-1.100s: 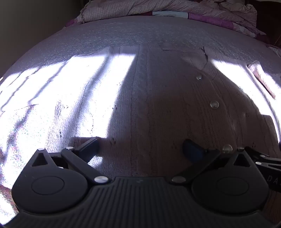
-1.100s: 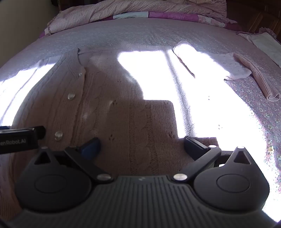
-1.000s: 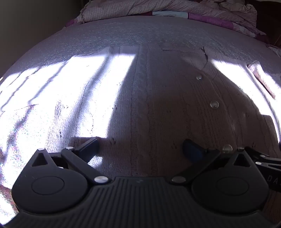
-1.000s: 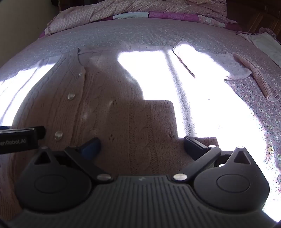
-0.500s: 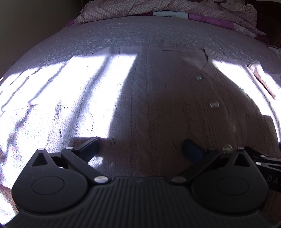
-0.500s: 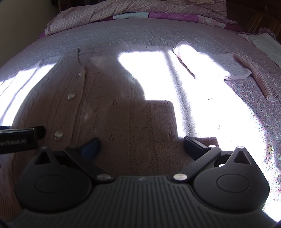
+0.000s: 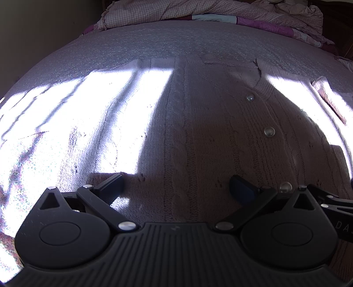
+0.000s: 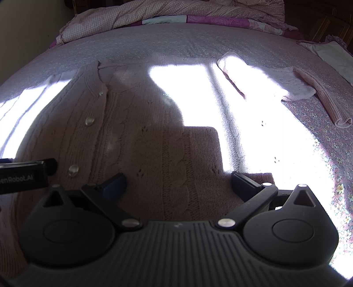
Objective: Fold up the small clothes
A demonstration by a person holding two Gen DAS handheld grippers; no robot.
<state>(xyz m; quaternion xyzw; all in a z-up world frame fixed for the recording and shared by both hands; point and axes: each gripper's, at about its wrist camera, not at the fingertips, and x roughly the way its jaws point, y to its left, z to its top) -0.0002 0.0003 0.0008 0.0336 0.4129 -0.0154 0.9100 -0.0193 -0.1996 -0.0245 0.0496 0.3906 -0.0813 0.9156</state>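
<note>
Sunlit bed (image 8: 198, 42) carries a pink cardigan (image 7: 209, 136) spread flat, buttons up. Left gripper (image 7: 175, 186) and right gripper (image 8: 178, 183) both stand wide over its hem edge, holding nothing. Quilt (image 8: 172, 11) bunched behind.

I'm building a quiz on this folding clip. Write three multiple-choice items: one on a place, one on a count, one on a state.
1. Where does the pink cable-knit cardigan lie?
A. flat on the floral bedspread
B. draped over a chair
C. inside a basket

2. How many round shiny buttons show on it in the left wrist view?
A. one
B. three
C. six

3. How do the left gripper and right gripper stand?
A. both open over the knit
B. both shut on a sleeve
C. one open, one shut

Answers:
1 A, the knit is spread flat across the bed.
2 B, three buttons run down the placket.
3 A, each pair of fingers stands wide apart with nothing between them.
</note>
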